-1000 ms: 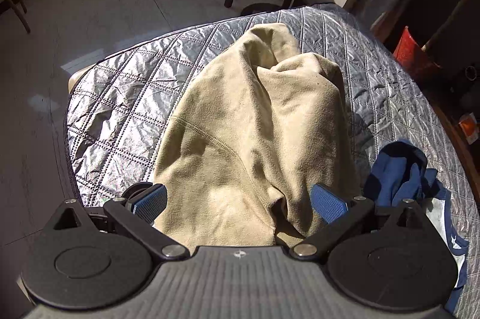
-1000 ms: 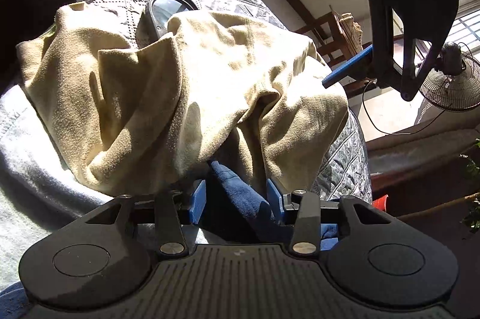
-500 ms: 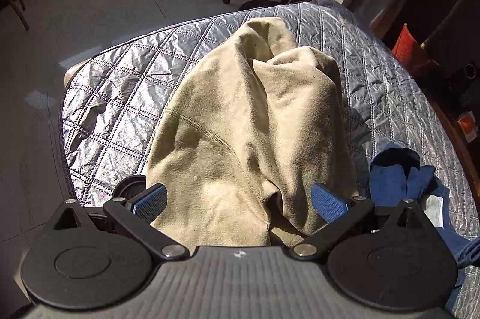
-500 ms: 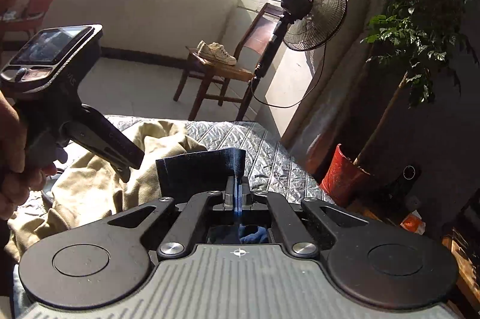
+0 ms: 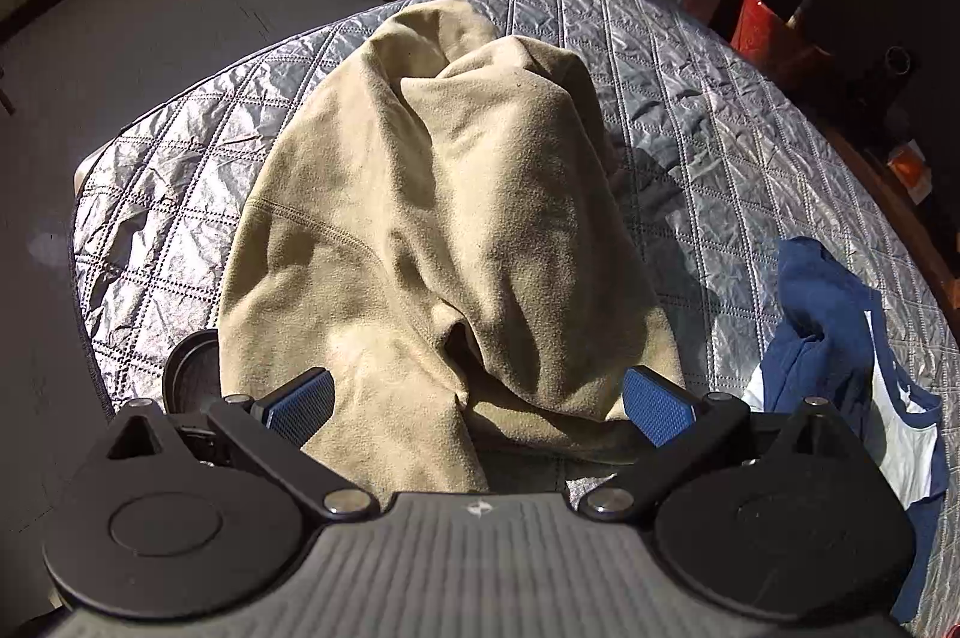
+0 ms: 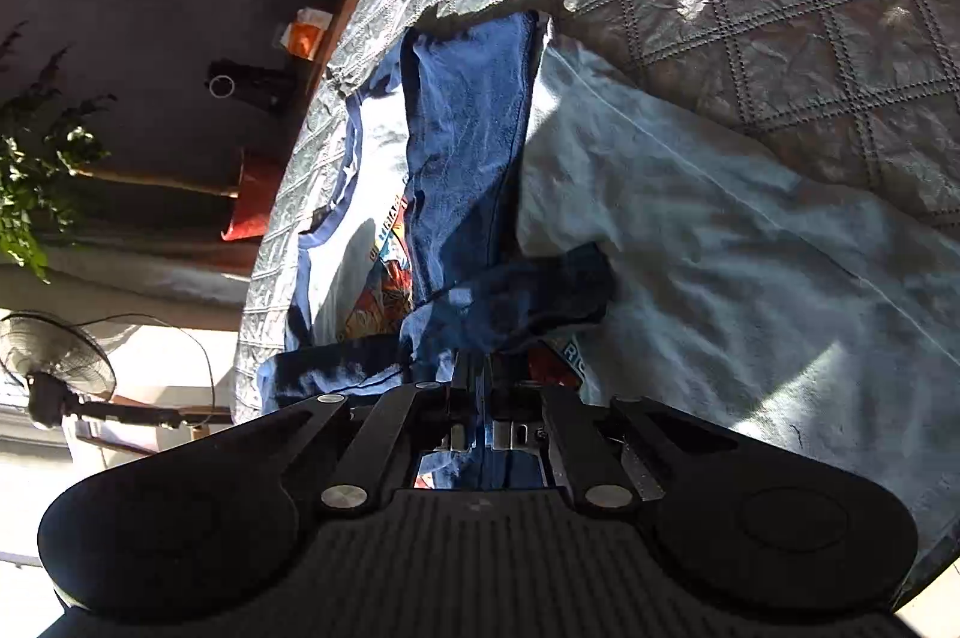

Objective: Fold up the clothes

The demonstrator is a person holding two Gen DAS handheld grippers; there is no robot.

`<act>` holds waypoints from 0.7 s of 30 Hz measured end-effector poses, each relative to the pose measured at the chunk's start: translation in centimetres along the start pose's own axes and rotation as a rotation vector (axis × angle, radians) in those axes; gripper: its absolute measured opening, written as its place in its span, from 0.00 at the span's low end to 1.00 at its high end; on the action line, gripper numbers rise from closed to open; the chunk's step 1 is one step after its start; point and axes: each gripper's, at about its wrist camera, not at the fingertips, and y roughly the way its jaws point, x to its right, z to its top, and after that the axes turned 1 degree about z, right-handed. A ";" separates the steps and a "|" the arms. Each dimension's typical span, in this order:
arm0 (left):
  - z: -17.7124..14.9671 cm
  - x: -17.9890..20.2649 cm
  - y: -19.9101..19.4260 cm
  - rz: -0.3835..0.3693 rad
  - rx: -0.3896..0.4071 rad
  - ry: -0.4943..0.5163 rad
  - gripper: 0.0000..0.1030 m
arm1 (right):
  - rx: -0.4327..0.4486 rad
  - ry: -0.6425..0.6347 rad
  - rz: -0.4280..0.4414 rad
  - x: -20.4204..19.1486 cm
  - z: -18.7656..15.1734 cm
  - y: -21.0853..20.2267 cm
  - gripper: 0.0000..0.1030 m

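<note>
Two garments: right gripper [image 6: 474, 386] jaws clamp the blue-and-white shirt [image 6: 468, 146]; left gripper [image 5: 480, 398] jaws gape over the tan fleece [image 5: 444, 218].

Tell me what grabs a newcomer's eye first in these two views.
A big crumpled tan fleece garment heaped in the middle of the silver quilted cover, with the left claw open at its near edge. Off to the right lies a blue and white T-shirt with a colourful print, and the right claw is shut on its blue fabric.
</note>
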 end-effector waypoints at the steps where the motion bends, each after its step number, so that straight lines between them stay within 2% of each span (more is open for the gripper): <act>1: -0.2 0.4 0.1 -0.003 -0.005 0.015 0.99 | -0.044 -0.089 0.004 -0.5 -1.2 0.1 0.20; 2: -0.4 0.6 0.2 -0.004 -0.010 0.024 0.99 | -0.089 -0.165 -0.001 -1.2 -1.9 0.3 0.27; 3: -0.5 0.8 0.3 -0.004 -0.015 0.030 0.99 | -0.134 -0.252 -0.004 -1.9 -2.3 0.3 0.44; 4: -0.6 1.0 0.4 -0.005 -0.020 0.036 0.99 | -0.138 -0.339 0.008 -2.8 -2.4 0.2 0.48; 7: -1.0 1.3 0.6 -0.015 -0.036 0.050 0.99 | -0.053 -0.606 0.044 -6.8 -0.9 0.0 0.53; 9: -1.2 1.5 0.8 -0.021 -0.046 0.058 0.99 | -0.049 -0.751 0.076 -10.1 0.9 0.8 0.55; 10: -1.3 1.7 0.8 -0.024 -0.051 0.061 0.99 | -0.064 -0.823 0.092 -11.6 1.4 1.6 0.62; 11: -1.4 1.8 0.9 -0.027 -0.056 0.065 0.99 | -0.081 -0.895 0.107 -13.0 2.0 2.4 0.64; 13: -1.7 2.0 1.0 -0.032 -0.066 0.073 0.99 | -0.045 -1.083 0.097 -16.4 2.0 4.6 0.65; 15: -1.9 2.3 1.2 -0.027 -0.069 0.083 0.99 | -0.083 -1.176 0.127 -18.5 1.8 7.0 0.64; 18: -2.3 2.6 1.7 -0.026 -0.093 0.099 0.99 | -0.172 -1.265 0.157 -21.4 1.4 11.7 0.67; 21: -3.0 3.0 2.4 -0.016 -0.118 0.124 0.99 | -0.273 -1.258 0.132 -22.4 1.6 15.8 0.69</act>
